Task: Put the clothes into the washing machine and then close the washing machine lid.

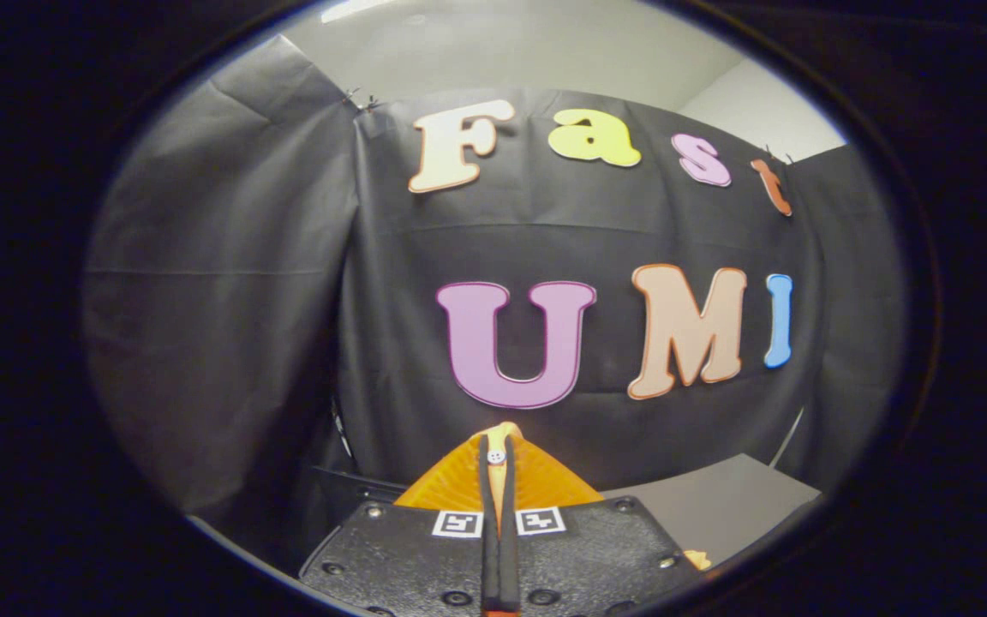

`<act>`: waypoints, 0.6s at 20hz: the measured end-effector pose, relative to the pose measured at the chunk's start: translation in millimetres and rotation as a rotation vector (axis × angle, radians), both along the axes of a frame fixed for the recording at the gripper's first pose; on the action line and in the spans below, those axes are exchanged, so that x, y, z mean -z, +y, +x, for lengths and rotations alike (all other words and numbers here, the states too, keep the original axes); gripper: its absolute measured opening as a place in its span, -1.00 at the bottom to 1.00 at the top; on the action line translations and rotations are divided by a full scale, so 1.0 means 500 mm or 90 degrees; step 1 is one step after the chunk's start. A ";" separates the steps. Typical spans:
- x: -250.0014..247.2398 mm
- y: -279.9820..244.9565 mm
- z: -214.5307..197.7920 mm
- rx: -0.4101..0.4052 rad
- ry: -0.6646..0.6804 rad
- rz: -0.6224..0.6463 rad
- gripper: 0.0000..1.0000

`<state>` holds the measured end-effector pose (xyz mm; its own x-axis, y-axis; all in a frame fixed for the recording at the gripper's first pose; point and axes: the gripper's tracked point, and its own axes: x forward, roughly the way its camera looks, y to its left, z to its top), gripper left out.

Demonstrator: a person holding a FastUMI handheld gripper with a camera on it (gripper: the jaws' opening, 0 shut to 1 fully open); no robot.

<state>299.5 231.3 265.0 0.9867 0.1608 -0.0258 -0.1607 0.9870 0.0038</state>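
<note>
My gripper is held up and points at the black cloth wall of the booth. Its two fingers lie flat against each other, tips touching, and nothing is caught between them. The gripper is shut on nothing. Beyond the fingertips there is just the cloth wall, some way off.
A grey flat surface lies low to the right of the fingers, running up to the cloth wall. A dark edge sits low to the left of the fingers. A pale wall and ceiling rise above the cloth.
</note>
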 end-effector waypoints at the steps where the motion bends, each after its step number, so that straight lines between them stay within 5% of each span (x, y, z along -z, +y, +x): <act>1: 0.009 0.021 0.003 -0.007 0.002 0.005 -1.00; 12: 0.254 0.193 0.049 -0.032 0.055 0.010 -1.00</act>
<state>324.3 327.8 138.0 0.9717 0.2109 -0.1067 -0.2083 0.9774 0.0352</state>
